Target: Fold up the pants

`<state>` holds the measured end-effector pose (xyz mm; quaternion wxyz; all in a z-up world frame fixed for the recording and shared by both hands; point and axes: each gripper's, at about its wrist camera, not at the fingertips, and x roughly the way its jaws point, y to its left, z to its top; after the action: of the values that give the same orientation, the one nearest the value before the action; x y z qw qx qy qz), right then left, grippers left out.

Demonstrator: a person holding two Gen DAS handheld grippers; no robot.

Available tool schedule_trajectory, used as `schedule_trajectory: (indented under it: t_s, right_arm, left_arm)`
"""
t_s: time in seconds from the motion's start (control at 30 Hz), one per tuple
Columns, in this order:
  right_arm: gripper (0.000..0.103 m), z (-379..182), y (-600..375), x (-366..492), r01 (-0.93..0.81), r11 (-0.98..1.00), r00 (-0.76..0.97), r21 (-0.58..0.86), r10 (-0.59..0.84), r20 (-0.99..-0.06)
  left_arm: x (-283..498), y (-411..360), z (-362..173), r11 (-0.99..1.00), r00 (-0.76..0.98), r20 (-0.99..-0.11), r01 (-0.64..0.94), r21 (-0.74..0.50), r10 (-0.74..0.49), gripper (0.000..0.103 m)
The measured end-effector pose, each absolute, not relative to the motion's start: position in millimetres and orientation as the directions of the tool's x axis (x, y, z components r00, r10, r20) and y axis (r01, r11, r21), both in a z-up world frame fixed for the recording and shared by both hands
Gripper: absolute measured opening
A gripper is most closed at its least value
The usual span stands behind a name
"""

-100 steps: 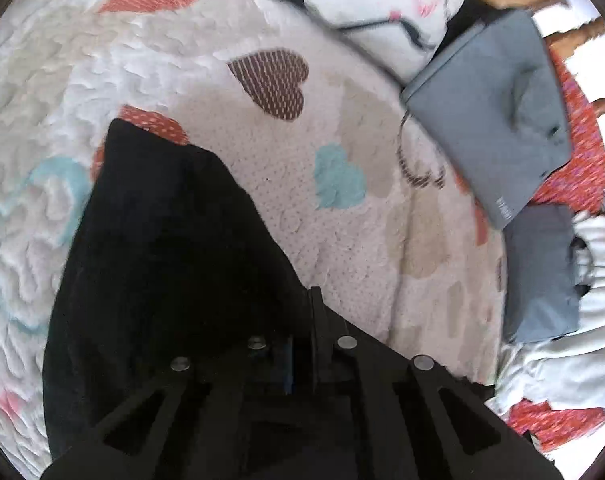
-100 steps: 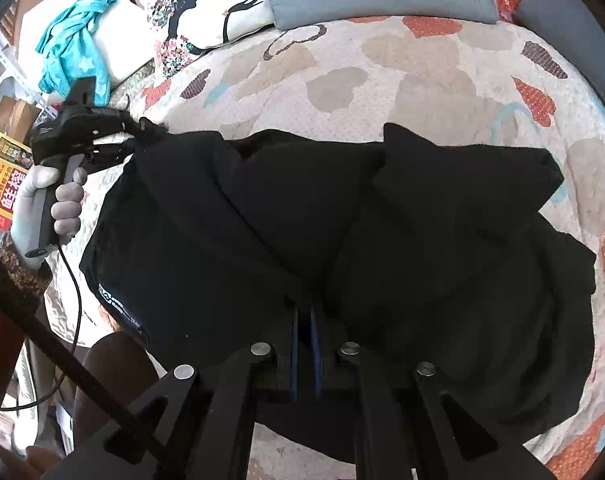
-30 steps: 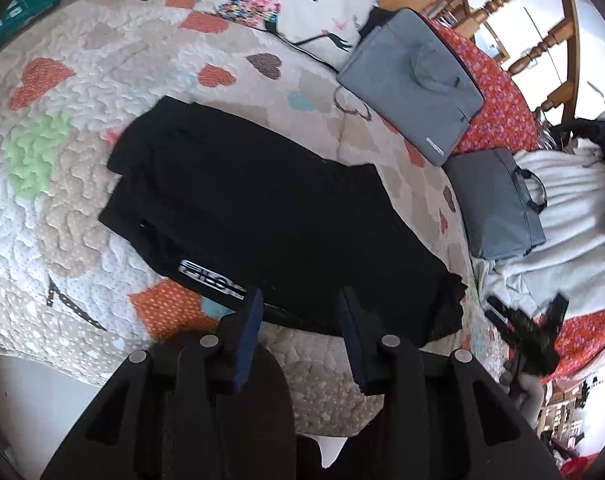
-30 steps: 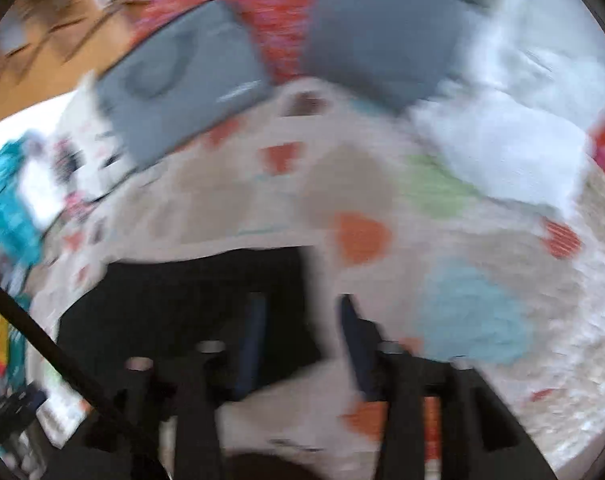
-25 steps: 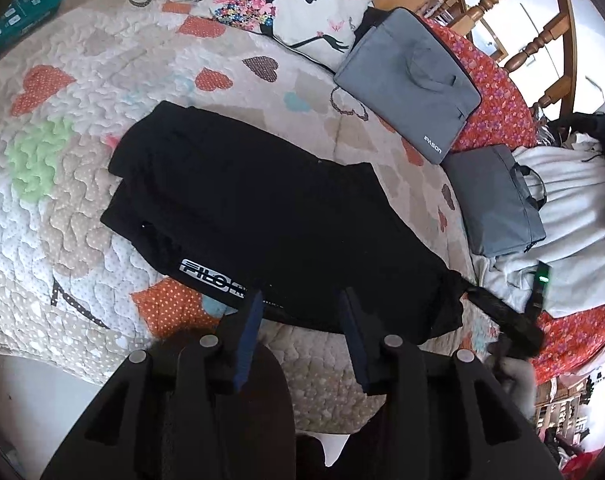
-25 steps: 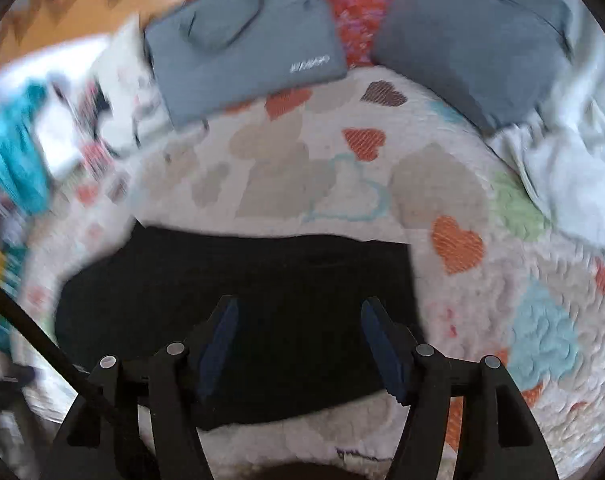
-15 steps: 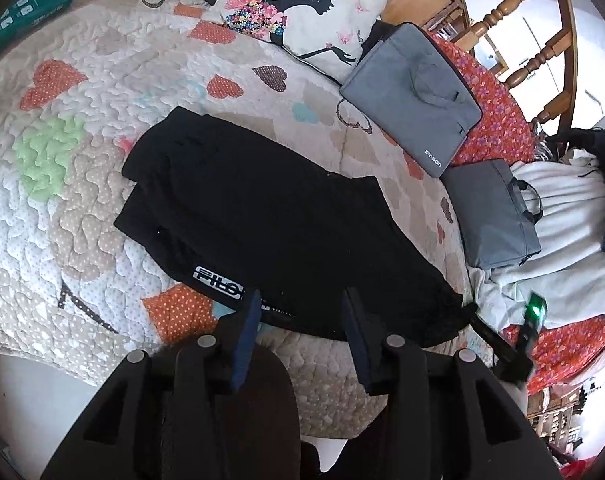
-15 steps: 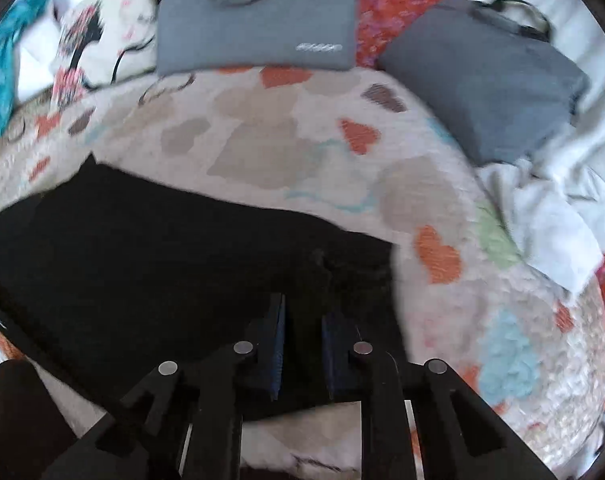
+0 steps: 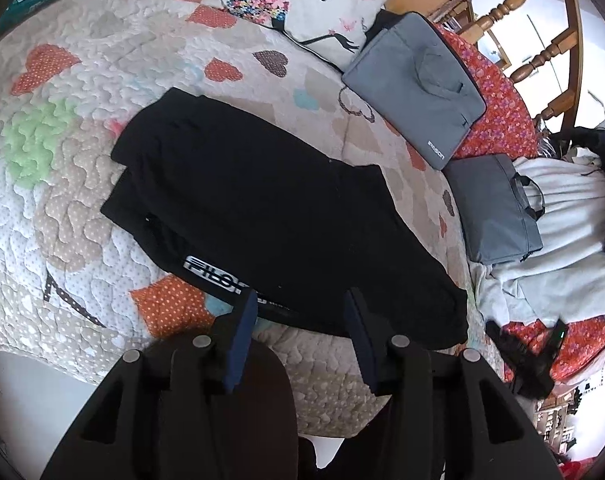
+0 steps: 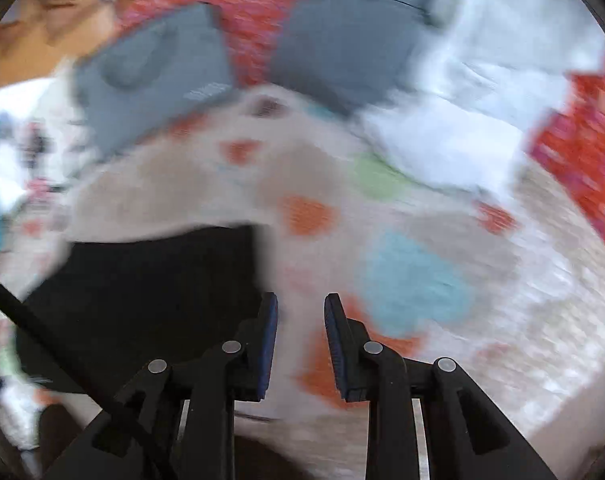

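Note:
Black pants (image 9: 270,216) lie folded in a long strip on the heart-patterned quilt (image 9: 62,184), with a white logo near their front edge. My left gripper (image 9: 300,312) is open and empty, held above the quilt's near edge just short of the pants. My right gripper (image 10: 300,312) is open and empty over the quilt, just right of the pants' end (image 10: 150,280); that view is motion-blurred. The right gripper also shows in the left wrist view (image 9: 522,360) beyond the pants' right end.
Two grey laptop bags (image 9: 414,88) (image 9: 498,208) lie at the far right of the bed by a red floral cover (image 9: 498,112). A printed pillow (image 9: 302,4) sits at the back, white cloth (image 9: 562,240) at the right. The bed's front edge drops off below the grippers.
Both grippers let go of the pants, which now lie flat. The right gripper, nearly shut half a second ago, has opened and swung right. The left gripper stays almost still.

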<state>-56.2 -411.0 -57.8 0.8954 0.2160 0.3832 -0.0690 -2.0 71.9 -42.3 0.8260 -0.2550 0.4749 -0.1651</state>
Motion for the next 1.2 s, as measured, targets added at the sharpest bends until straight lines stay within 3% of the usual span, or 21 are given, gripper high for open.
schedule_trajectory:
  t_s: [0.07,0.13,0.23,0.27,0.3,0.37,0.43,0.5,0.57,0.63,0.7,0.83,0.93,1.03,1.07,1.2]
  right_arm:
    - [0.036,-64,-398,-29,0.174,0.863,0.688,0.474,0.238,-0.686]
    - [0.036,-77,-391,-2,0.147,0.855,0.653,0.497,0.293,-0.698]
    - [0.035,-101,-399,36,0.232,0.889,0.59,0.394,0.193,-0.784]
    - [0.023,-107,-405,45,0.278,0.902,0.564,0.33,0.125,-0.816]
    - [0.018,-106,-408,50,0.307,0.9,0.544,0.311,0.102,-0.833]
    - [0.02,-87,-393,49,0.318,0.913,0.55,0.257,0.043,-0.834]
    - [0.024,-64,-361,53,0.216,0.956,0.584,0.197,0.035,-0.811]
    - [0.025,-42,-320,63,0.053,0.976,0.605,0.21,0.136,-0.784]
    - [0.025,-29,-281,79,-0.094,0.945,0.578,0.313,0.307,-0.756]
    - [0.025,-30,-249,105,-0.175,0.886,0.523,0.43,0.454,-0.722]
    - [0.025,-38,-222,133,-0.212,0.86,0.477,0.464,0.505,-0.719]
    - [0.025,-77,-177,196,-0.19,0.903,0.394,0.385,0.43,-0.812]
    - [0.023,-98,-168,244,-0.137,0.966,0.396,0.218,0.255,-0.882]
    - [0.033,-83,-164,254,-0.058,0.991,0.467,0.124,0.136,-0.874]
    - [0.033,-73,-155,247,-0.065,0.992,0.49,0.108,0.126,-0.863]
    - [0.035,-49,-87,198,-0.343,0.919,0.447,0.194,0.342,-0.827]
  left_arm:
    - [-5,70,-41,0.818,0.492,-0.701,0.041,-0.573,-0.516,0.044]
    - [-7,72,-38,0.821,0.499,-0.699,0.041,-0.57,-0.511,0.044]
    - [-9,86,-33,0.824,0.529,-0.694,0.02,-0.566,-0.489,0.047]
    - [-9,92,-32,0.827,0.539,-0.694,0.008,-0.563,-0.478,0.049]
    - [-9,99,-31,0.83,0.554,-0.692,-0.005,-0.558,-0.463,0.052]
    - [-7,110,-33,0.835,0.569,-0.694,-0.025,-0.55,-0.44,0.053]
    - [0,118,-41,0.834,0.567,-0.701,-0.045,-0.55,-0.432,0.053]
    - [6,121,-49,0.828,0.556,-0.706,-0.057,-0.558,-0.438,0.053]
    - [8,121,-52,0.823,0.553,-0.704,-0.055,-0.565,-0.446,0.053]
    - [8,122,-52,0.827,0.556,-0.701,-0.043,-0.56,-0.446,0.053]
    - [8,125,-52,0.835,0.564,-0.702,-0.039,-0.549,-0.435,0.053]
    - [10,144,-56,0.831,0.58,-0.697,-0.06,-0.553,-0.422,0.053]
    - [12,165,-62,0.814,0.586,-0.695,-0.101,-0.573,-0.416,0.053]
    - [13,188,-72,0.781,0.595,-0.686,-0.148,-0.607,-0.42,0.053]
    - [14,193,-74,0.773,0.596,-0.684,-0.159,-0.614,-0.421,0.053]
    - [14,220,-81,0.75,0.613,-0.684,-0.215,-0.625,-0.395,0.053]
